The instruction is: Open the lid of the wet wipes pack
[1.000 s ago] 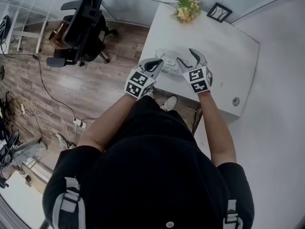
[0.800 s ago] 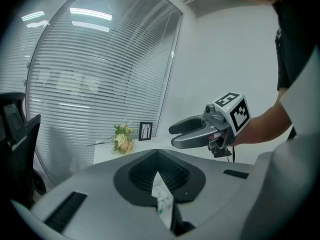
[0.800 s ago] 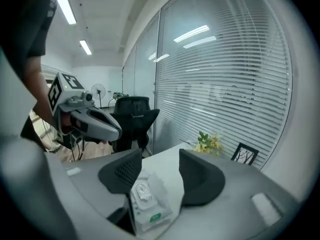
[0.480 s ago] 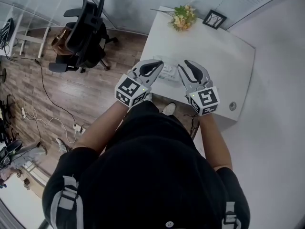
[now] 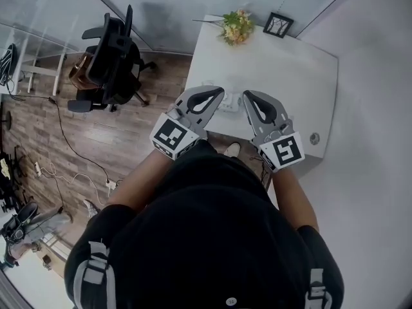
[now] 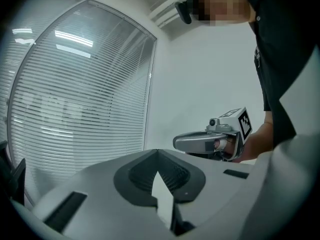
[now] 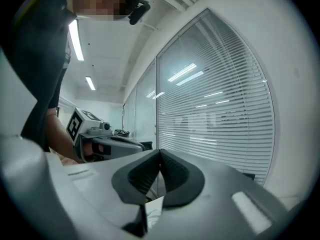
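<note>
Mostly, left tongs [image 5: 220, 93] and right tongs [image 5: 246, 96] hide the wipes pack [image 5: 230, 102].

Left gripper [image 5: 217, 95] closed, empty; right gripper [image 5: 247, 98] jaws just closed, empty; both level, side by side

white table [image 5: 302, 76] by blinds [image 7: 220, 99], black office chair [image 5: 112, 53] on wood floor [image 5: 96, 134]

an office — swivel chair [image 5: 112, 50], white desk [image 5: 290, 69], window blinds [image 7: 220, 109] (strip lights [image 7: 76, 39] overhead).
</note>
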